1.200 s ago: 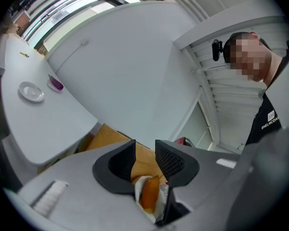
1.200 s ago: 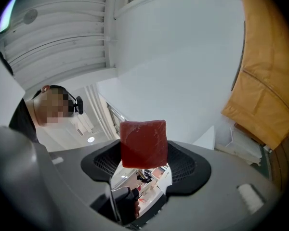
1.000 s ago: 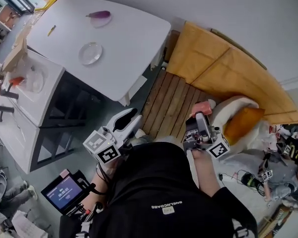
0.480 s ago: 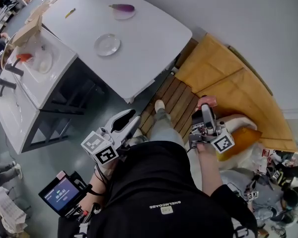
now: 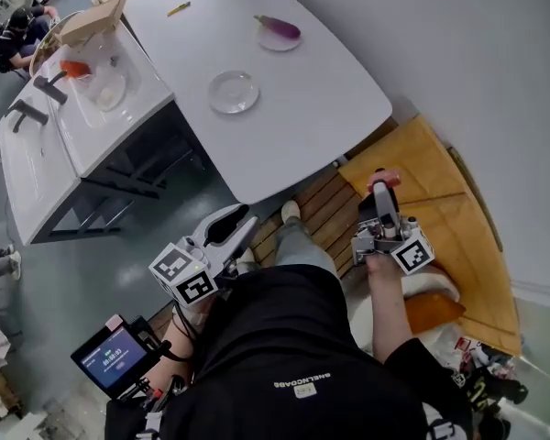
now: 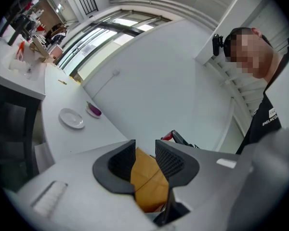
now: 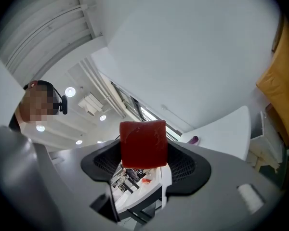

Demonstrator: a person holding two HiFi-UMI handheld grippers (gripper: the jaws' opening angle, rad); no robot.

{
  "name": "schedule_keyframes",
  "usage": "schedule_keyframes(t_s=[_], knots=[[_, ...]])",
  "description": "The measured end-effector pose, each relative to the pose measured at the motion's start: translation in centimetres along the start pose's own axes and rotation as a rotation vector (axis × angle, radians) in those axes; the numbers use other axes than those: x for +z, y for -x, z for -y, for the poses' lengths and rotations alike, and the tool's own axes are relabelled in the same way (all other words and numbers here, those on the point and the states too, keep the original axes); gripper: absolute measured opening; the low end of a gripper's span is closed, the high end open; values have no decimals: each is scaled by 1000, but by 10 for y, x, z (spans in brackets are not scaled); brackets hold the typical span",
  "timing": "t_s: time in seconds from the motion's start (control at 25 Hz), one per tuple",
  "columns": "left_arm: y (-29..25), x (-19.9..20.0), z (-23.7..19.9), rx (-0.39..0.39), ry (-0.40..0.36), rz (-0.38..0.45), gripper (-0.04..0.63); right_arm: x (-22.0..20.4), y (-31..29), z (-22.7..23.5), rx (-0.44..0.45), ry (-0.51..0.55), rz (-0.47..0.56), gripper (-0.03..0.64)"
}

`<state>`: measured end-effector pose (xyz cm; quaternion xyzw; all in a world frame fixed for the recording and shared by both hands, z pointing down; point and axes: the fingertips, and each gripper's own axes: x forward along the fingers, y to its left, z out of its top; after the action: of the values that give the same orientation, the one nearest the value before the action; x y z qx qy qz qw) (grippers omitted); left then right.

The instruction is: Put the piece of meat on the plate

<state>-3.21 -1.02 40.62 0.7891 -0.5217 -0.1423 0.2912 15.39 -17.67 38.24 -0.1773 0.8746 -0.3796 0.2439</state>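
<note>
A red cube of meat (image 7: 143, 142) is clamped between the pads of my right gripper (image 7: 144, 154). In the head view that gripper (image 5: 383, 189) hangs off the near right corner of the white table (image 5: 321, 117), with the meat (image 5: 385, 179) at its tip. The empty glass plate (image 5: 234, 91) sits mid-table, well beyond both grippers. My left gripper (image 5: 241, 218) hovers below the table's near edge. Its jaws (image 6: 145, 152) stand a little apart with nothing between them. The plate (image 6: 71, 118) shows far off to the left in the left gripper view.
A purple eggplant (image 5: 280, 31) lies on a small dish at the table's far side. A white sink counter (image 5: 50, 154) with a cardboard box adjoins the table on the left. Brown cardboard sheets (image 5: 445, 214) and wooden slats (image 5: 323, 207) cover the floor at right. A small screen (image 5: 110, 356) sits lower left.
The view has swung so the table and plate lie closer and more central. My right gripper, still holding the meat, has moved from over the cushion to beside the table's corner. The left gripper keeps its pose.
</note>
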Motion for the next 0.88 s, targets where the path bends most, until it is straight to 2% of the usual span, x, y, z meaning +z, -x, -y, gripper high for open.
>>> schedule_keyframes(t_s=[0.2,0.72,0.88], knots=[[-7,14,-12,57,16,31,135,1,-59,15,32,-13,-99,296],[3,58,-63,242,118,168,141,-54,-194,34,122,-66,-412,296],[8,59,-80,303,129,225,141,-72,-224,47,152,-73,-489,296]])
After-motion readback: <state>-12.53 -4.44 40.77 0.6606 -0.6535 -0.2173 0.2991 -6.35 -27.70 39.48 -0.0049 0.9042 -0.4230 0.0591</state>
